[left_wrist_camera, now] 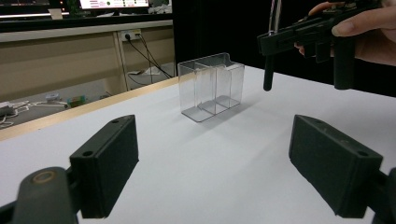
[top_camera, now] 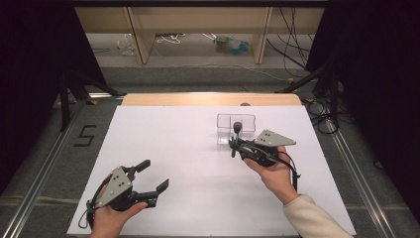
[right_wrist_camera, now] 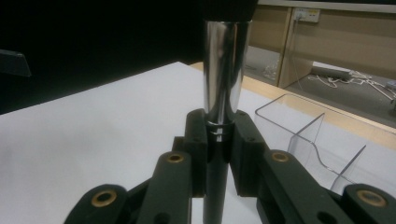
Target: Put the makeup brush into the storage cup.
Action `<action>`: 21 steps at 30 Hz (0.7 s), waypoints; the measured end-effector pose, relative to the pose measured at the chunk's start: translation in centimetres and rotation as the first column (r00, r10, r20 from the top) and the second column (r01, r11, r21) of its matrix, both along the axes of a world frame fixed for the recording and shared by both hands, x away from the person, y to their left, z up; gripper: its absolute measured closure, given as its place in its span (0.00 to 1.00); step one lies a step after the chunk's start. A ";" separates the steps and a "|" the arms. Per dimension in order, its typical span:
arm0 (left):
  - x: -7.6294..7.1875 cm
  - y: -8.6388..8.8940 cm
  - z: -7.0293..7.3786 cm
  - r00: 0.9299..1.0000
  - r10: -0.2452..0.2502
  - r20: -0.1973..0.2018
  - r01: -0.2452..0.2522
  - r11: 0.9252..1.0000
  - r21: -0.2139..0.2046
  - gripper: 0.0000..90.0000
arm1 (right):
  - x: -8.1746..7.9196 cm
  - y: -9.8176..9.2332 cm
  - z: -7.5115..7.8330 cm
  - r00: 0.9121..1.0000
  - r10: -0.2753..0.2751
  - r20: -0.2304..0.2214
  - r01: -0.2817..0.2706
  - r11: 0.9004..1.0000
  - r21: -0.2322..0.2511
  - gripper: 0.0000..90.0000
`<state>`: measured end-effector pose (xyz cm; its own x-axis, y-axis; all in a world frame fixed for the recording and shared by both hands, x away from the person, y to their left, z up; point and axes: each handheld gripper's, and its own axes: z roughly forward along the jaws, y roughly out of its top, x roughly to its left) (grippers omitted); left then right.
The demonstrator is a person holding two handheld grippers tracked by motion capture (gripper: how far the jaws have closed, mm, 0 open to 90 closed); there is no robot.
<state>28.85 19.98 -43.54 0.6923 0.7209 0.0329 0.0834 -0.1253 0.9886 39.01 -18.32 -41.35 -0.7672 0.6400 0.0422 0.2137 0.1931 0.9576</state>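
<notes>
My right gripper (top_camera: 233, 145) is shut on a slim upright tool (top_camera: 237, 128) with a chrome sleeve (right_wrist_camera: 224, 79) and a black handle (left_wrist_camera: 268, 74). The jaws clamp it just below the sleeve. Its lower end hangs above the white table, close beside a clear plastic box (top_camera: 247, 117) with dividers (left_wrist_camera: 212, 86), outside its walls. The box's near corner (right_wrist_camera: 299, 135) lies right of the jaws in the right gripper view. My left gripper (top_camera: 155, 174) rests low at the front left, open, with nothing between its pads (left_wrist_camera: 107, 168).
A white sheet (top_camera: 188, 148) covers the table, with a wooden strip (top_camera: 208, 99) along the far edge. Beyond it are shelf legs, cables and a small bottle on the floor (top_camera: 233, 45). Dark curtains flank both sides.
</notes>
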 end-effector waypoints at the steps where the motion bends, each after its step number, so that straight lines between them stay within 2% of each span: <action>1: 0.0 0.0 0.0 1.000 -0.001 0.000 0.001 1.000 0.000 0.18 | 0.0 0.0 0.0 1.000 -0.008 0.007 0.008 1.000 -0.003 0.88; 6: 0.0 0.0 0.0 1.000 0.001 0.000 -0.001 1.000 -0.002 0.18 | 0.1 -0.2 0.0 1.000 -0.006 -0.004 0.006 1.000 -0.007 0.88; 10: 0.0 0.0 0.0 1.000 0.000 0.001 0.000 1.000 0.000 0.18 | 0.2 -0.4 0.1 1.000 -0.017 0.007 0.017 1.000 -0.003 0.88; 11: 0.0 0.0 0.0 1.000 0.001 0.001 -0.001 1.000 -0.001 0.18 | 0.2 -0.3 0.0 1.000 -0.012 0.004 0.012 1.000 0.013 0.88; 17: 0.0 0.0 0.0 1.000 0.001 0.001 -0.001 1.000 0.000 0.18 | 0.4 -0.7 0.1 1.000 -0.016 -0.007 0.016 1.000 -0.010 0.88; 21: 0.0 0.0 0.0 1.000 0.000 0.002 0.000 1.000 0.001 0.18 | 0.5 -0.8 0.1 1.000 -0.029 0.003 0.029 1.000 0.003 0.88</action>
